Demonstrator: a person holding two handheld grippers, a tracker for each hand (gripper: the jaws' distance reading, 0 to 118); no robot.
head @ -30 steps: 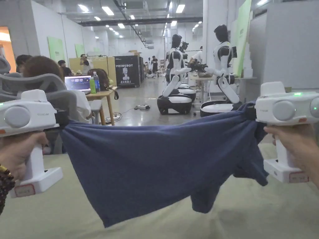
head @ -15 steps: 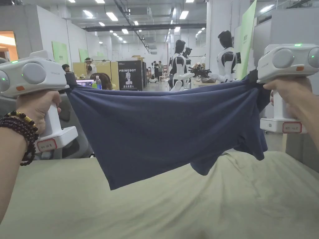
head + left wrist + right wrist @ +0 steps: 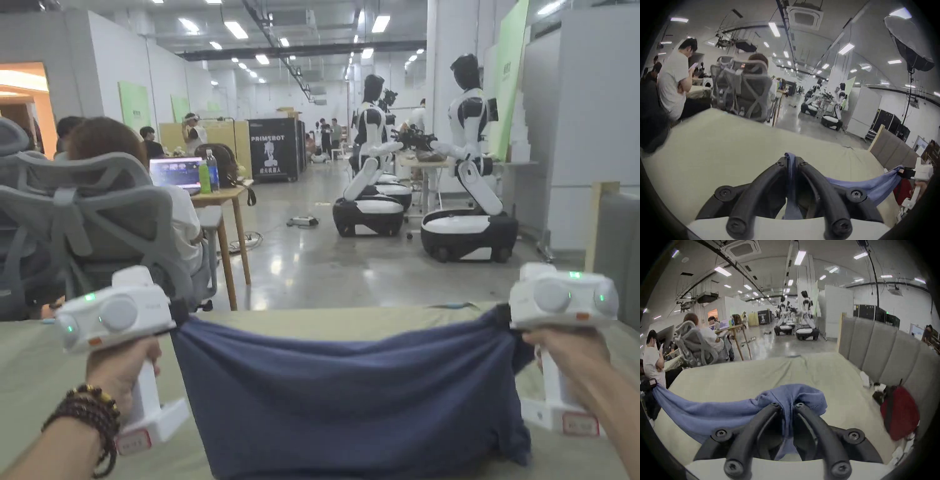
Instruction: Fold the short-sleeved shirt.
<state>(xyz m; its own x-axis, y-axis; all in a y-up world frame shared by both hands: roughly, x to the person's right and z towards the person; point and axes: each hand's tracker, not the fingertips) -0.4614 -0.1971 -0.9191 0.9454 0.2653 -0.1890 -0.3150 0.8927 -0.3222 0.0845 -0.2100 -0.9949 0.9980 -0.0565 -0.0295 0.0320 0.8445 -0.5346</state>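
Note:
A dark blue short-sleeved shirt (image 3: 350, 400) hangs stretched between my two grippers, low over the pale green table (image 3: 37, 362). My left gripper (image 3: 179, 312) is shut on the shirt's left top corner; in the left gripper view its black jaws (image 3: 790, 161) pinch a strip of blue shirt (image 3: 867, 185). At the right end my right gripper (image 3: 503, 315) is shut on a bunched corner, and in the right gripper view blue shirt fabric (image 3: 792, 394) bulges out past its gripper tips (image 3: 787, 405). The shirt's lower part runs off the bottom of the head view.
A person in a grey mesh chair (image 3: 94, 212) sits just beyond the table's far left edge, beside a wooden desk (image 3: 222, 197) with a laptop and bottles. Humanoid robots (image 3: 465, 162) stand farther off. A grey padded panel (image 3: 883, 353) borders the table's right side, with a red bag (image 3: 899, 413) against it.
Both grippers have dropped from chest height down to just above the table, carrying the stretched shirt with them. The head camera has tilted, so the room now shows above the shirt.

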